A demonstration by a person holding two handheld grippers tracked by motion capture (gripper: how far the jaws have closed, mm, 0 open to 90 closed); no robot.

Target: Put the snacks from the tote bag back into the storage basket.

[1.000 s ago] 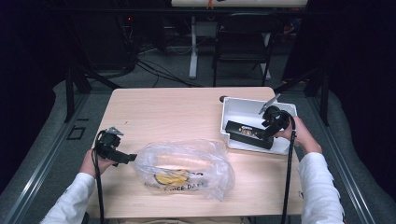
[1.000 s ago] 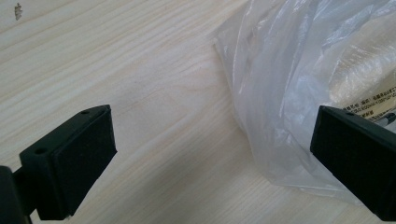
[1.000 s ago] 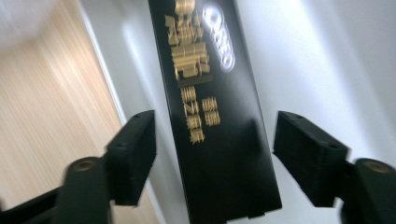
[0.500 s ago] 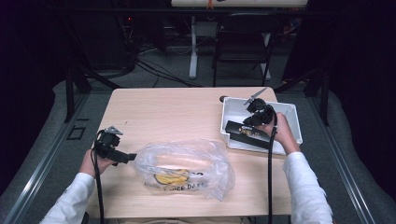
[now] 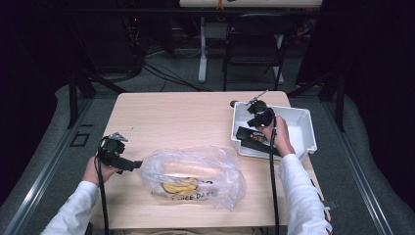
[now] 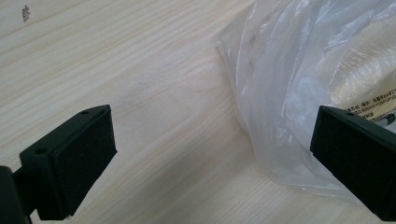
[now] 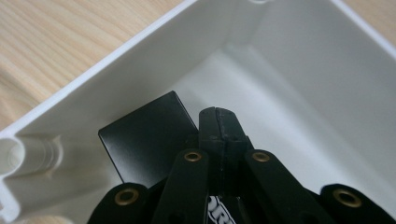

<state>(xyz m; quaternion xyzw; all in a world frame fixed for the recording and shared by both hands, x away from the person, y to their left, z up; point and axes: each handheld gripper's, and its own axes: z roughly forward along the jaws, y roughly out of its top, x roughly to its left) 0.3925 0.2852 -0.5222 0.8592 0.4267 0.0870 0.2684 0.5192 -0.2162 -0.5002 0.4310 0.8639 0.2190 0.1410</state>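
The right gripper (image 7: pixel 218 116) had just drawn its jaws together — pressed flat with nothing visibly between them — over the flat black packet (image 7: pixel 144 140), which lay beneath and to their left inside the white plastic bin (image 5: pixel 303 128), its long axis slanting across the floor. The left gripper (image 6: pixel 210 154) gaped open beside the clear plastic bag (image 5: pixel 195 176).

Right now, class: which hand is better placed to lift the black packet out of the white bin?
Right. The right gripper is inside the white bin, jaws shut over the black packet; the left gripper sits at the plastic bag.
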